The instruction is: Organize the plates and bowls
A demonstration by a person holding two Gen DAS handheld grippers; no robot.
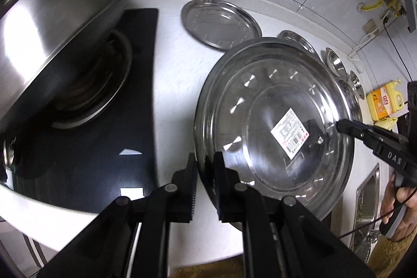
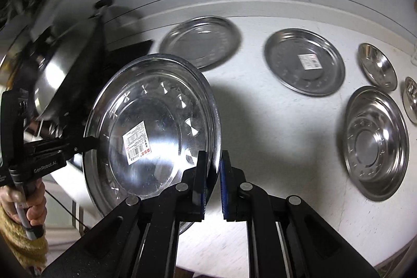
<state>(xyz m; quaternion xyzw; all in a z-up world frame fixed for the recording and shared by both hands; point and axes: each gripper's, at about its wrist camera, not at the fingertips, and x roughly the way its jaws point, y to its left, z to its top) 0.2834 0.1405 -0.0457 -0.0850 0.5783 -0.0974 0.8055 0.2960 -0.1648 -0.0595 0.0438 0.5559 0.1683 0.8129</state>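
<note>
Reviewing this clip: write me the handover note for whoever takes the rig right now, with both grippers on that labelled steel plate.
Left gripper: shut on the labelled plate, on one edge of its rim.
Right gripper: shut on the same plate, opposite rim edge. The plate is tilted, off the counter.
On the counter: plain plate, second labelled plate, deeper plate, two small bowls at the right.
Done: nothing stacked yet.
Left: set this plate onto another, then gather the rest and group the bowls.

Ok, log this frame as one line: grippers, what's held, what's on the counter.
left gripper: shut on labelled plate rim | right gripper: shut on opposite rim | plate: lifted, tilted | counter: other steel plates, bowls
</note>
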